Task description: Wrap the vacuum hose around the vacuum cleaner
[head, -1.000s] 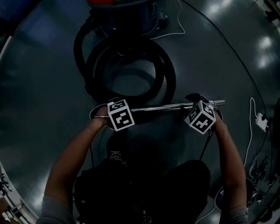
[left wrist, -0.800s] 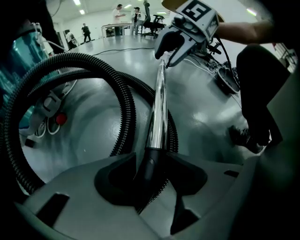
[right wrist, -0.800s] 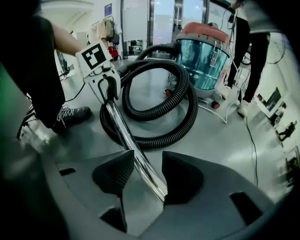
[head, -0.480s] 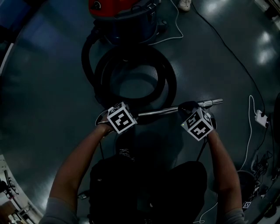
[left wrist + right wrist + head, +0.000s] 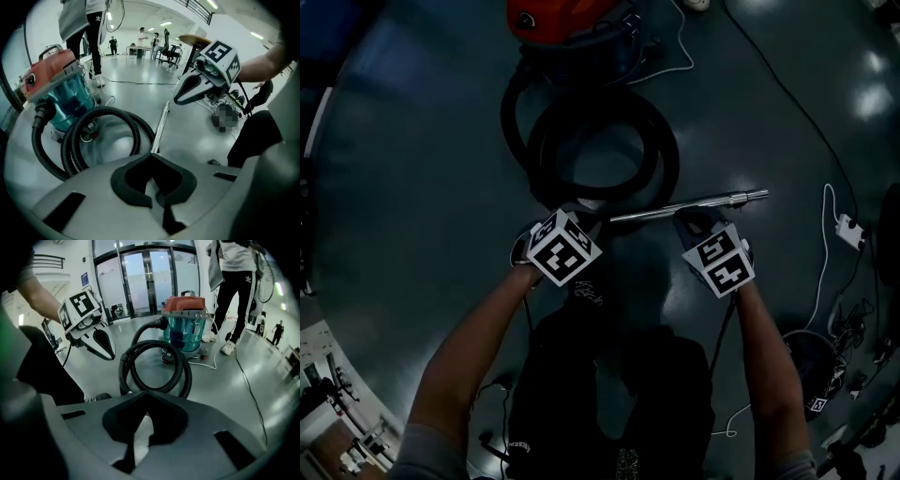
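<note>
Hose [image 5: 667, 167]: black and ribbed, lying flat on the floor [image 5: 412, 187] in stacked round loops just in front of the vacuum cleaner [image 5: 567, 19]; one end joined to the canister.
Metal tube [image 5: 652, 212]: at the hose's near end, apparently resting on the floor just beyond both grippers; held by neither.
Long axis: tube running left to right across the head view, open end to the right and angled slightly away from the person; coil without a single axis, ring lying face up.
Left gripper [image 5: 151, 159]: jaws just closed, tips together, nothing between them.
Right gripper [image 5: 144, 394]: jaws likewise just closed, pads meeting on nothing.
Progress: hose gathered into a neat coil beside the canister, with no turn visible round the body itself; consistent with a coil awaiting wrapping or one set down as the finished bundle.
Left to do: every turn round the body, if such turns are wanted.
</note>
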`<state>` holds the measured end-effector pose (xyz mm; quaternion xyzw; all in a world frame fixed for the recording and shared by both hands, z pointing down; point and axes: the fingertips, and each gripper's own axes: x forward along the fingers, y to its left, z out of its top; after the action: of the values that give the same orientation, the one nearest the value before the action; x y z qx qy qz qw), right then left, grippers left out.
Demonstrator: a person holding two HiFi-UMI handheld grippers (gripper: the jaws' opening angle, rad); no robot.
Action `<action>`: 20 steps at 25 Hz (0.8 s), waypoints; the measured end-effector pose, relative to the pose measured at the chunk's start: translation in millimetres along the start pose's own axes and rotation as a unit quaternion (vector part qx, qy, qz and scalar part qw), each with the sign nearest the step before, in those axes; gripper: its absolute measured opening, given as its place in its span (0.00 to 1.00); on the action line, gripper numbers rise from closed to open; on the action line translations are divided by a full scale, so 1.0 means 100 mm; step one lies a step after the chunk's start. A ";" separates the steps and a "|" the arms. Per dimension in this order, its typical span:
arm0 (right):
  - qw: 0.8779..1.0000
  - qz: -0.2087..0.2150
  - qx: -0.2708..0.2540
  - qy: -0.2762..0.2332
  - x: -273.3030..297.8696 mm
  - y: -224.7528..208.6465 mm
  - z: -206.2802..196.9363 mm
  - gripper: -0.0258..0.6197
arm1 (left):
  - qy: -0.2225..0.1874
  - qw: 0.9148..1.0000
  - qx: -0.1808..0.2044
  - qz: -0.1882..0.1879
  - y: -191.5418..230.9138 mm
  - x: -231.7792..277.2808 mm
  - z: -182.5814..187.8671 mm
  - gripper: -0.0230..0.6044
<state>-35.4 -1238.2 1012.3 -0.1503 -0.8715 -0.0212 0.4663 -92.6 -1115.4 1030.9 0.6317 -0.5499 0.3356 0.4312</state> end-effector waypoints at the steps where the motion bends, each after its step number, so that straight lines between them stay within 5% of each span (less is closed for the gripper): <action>1: 1.000 -0.001 0.010 -0.006 -0.13 0.04 0.10 0.05 | -0.005 1.000 -0.002 -0.002 -0.04 -0.14 0.09 0.05; 13: 0.991 -0.008 0.094 -0.092 -2.08 0.66 1.25 0.05 | -0.101 0.993 -0.054 -0.001 -0.85 -2.08 1.22 0.05; 20: 0.983 -0.004 0.114 -0.144 -3.21 1.09 1.80 0.05 | -0.180 0.979 -0.099 0.015 -1.39 -3.31 1.77 0.05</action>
<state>17.3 -1179.9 636.9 -0.0936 -0.9270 0.0983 0.3496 -20.5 -1139.3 638.0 0.6275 -0.6583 0.1670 0.3808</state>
